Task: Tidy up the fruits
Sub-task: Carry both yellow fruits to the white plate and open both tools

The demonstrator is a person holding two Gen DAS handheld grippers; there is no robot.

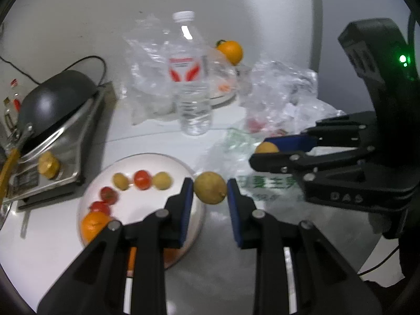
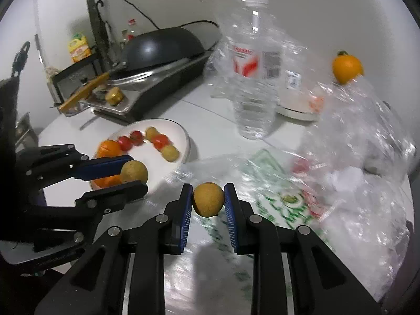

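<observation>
White desk (image 1: 147, 131): each gripper, left (image 1: 210, 193) and right (image 2: 207, 200), pinches a longan; next, lower them onto the plate (image 1: 181, 168).

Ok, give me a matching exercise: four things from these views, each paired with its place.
1. water bottle
2. black pan
3. left tongs
4. plate

a. upside down on the cooker
b. shut on a yellow fruit
c. upright among clear bags
d. holding tomatoes and an orange

Pairs: 1-c, 2-a, 3-b, 4-d
</observation>
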